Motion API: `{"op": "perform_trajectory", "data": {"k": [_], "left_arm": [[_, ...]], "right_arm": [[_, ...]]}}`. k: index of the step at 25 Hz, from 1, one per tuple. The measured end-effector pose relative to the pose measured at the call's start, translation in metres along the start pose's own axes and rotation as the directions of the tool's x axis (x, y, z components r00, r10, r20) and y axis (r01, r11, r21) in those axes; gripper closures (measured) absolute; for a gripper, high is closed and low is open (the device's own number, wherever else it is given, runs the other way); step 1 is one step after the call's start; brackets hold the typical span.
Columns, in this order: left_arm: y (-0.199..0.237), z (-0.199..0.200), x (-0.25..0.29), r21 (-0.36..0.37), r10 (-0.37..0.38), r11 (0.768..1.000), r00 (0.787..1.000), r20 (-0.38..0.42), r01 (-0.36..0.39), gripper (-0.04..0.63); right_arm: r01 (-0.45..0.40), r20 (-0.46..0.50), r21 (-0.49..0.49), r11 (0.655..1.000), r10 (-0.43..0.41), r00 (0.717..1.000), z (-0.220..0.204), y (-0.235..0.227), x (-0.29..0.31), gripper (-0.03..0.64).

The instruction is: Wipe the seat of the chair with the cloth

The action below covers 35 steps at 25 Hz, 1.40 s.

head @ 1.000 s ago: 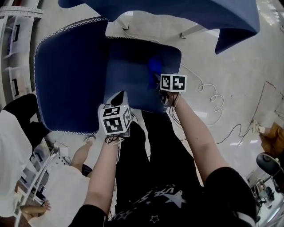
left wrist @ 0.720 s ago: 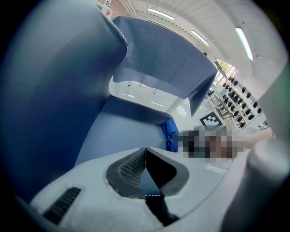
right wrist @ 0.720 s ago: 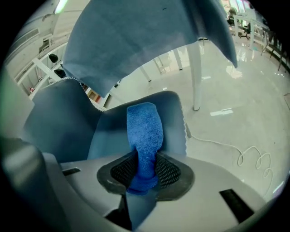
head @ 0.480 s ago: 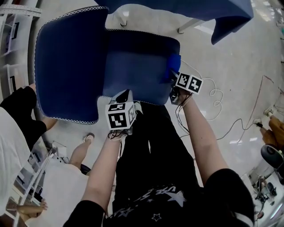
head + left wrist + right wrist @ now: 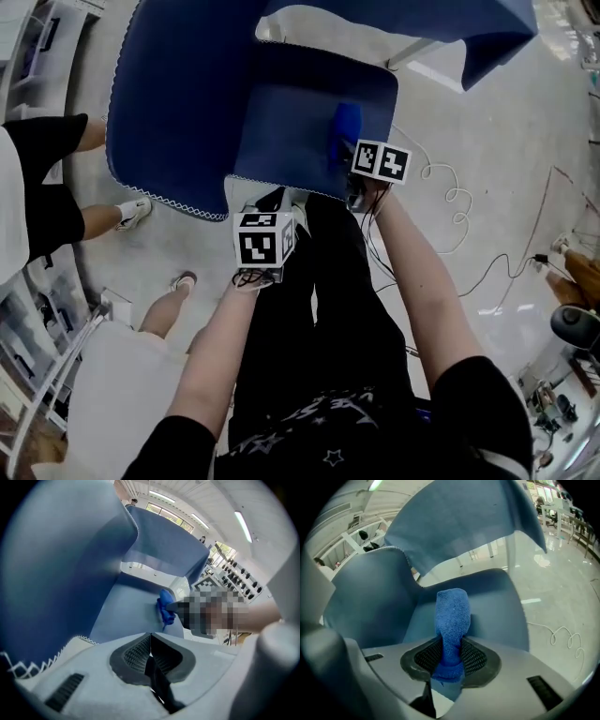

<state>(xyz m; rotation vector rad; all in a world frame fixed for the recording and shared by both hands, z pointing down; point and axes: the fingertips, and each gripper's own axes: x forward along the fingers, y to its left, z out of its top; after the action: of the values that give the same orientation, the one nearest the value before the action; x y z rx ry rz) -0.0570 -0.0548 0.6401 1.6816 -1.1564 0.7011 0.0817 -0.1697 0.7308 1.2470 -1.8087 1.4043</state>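
Our right gripper pinches the soft, lightweight blue microfibre cloth by its bunched end; our left gripper is clenched on nothing.

A blue chair and white cable rest on the pale floor.

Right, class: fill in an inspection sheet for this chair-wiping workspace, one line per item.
Surface: blue padded chair seat, with only the cloth on it.
Job's things: bright blue microfibre cloth, over the seat's right part.
Clutter: nothing seen on the seat.
Grippers: right hand-held gripper shut on the cloth; left hand-held gripper shut, empty, near the seat's front edge.
Cables: white cable looping on the floor right of the chair.
Surroundings: blue fabric with white zigzag trim beside the seat's left; a bystander at left.
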Motion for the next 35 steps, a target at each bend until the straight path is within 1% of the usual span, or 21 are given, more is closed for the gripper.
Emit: {"op": "perform_trajectory", "data": {"k": [2, 5, 8, 10, 13, 14, 16, 20, 23, 26, 29, 32, 35], "left_arm": [[0.003, -0.008, -0.007, 0.011, -0.007, 1.0, 1.0, -0.003, 0.007, 0.575], [0.014, -0.019, -0.008, -0.004, 0.001, 1.0, 1.0, 0.0, -0.001, 0.575], [0.028, -0.029, -0.003, -0.023, 0.018, 1.0, 1.0, -0.009, -0.018, 0.575], [0.034, -0.037, -0.001, -0.037, 0.023, 0.999, 0.999, -0.023, -0.024, 0.575], [0.04, -0.048, -0.002, -0.055, 0.023, 0.998, 0.999, -0.046, -0.025, 0.575], [0.042, -0.05, -0.003, -0.055, 0.026, 0.998, 0.998, -0.049, -0.029, 0.575], [0.045, -0.051, -0.003, -0.05, 0.039, 0.998, 0.998, -0.053, -0.042, 0.575], [0.039, -0.052, -0.002, -0.059, 0.064, 0.996, 0.996, -0.059, -0.067, 0.575], [0.026, -0.053, 0.003, -0.057, 0.056, 0.997, 0.996, -0.068, -0.06, 0.575], [0.009, -0.055, 0.013, -0.033, 0.044, 0.998, 0.995, -0.094, -0.048, 0.575], [-0.013, -0.054, 0.024, -0.017, 0.035, 0.999, 0.993, -0.11, -0.037, 0.575], [-0.033, -0.052, 0.034, -0.013, 0.017, 1.0, 0.992, -0.122, -0.019, 0.575], [-0.049, -0.052, 0.042, 0.03, 0.009, 1.0, 0.99, -0.141, -0.005, 0.575]], "right_arm": [[-0.072, -0.039, -0.053, 0.996, 0.07, 0.997, -0.008, 0.043, 0.015, 0.506], [-0.196, -0.135, -0.144, 0.97, 0.177, 0.975, -0.022, 0.101, 0.039, 0.506], [-0.283, -0.22, -0.232, 0.931, 0.233, 0.947, -0.035, 0.135, 0.059, 0.506], [-0.332, -0.271, -0.257, 0.908, 0.262, 0.926, -0.045, 0.151, 0.071, 0.506], [-0.377, -0.331, -0.262, 0.888, 0.285, 0.9, -0.063, 0.169, 0.085, 0.506], [-0.379, -0.339, -0.263, 0.887, 0.283, 0.897, -0.067, 0.173, 0.089, 0.506], [-0.367, -0.341, -0.264, 0.892, 0.27, 0.9, -0.072, 0.174, 0.095, 0.506], [-0.316, -0.311, -0.25, 0.915, 0.233, 0.921, -0.071, 0.149, 0.088, 0.506], [-0.256, -0.283, -0.21, 0.944, 0.192, 0.94, -0.064, 0.116, 0.075, 0.506], [-0.219, -0.271, -0.169, 0.961, 0.168, 0.948, -0.058, 0.079, 0.059, 0.506], [-0.191, -0.25, -0.115, 0.975, 0.158, 0.955, -0.053, 0.038, 0.04, 0.506], [-0.144, -0.212, -0.051, 0.988, 0.13, 0.969, -0.048, -0.002, 0.019, 0.506], [-0.103, -0.177, 0.011, 0.995, 0.104, 0.979, -0.047, -0.038, -0.001, 0.506]]}}
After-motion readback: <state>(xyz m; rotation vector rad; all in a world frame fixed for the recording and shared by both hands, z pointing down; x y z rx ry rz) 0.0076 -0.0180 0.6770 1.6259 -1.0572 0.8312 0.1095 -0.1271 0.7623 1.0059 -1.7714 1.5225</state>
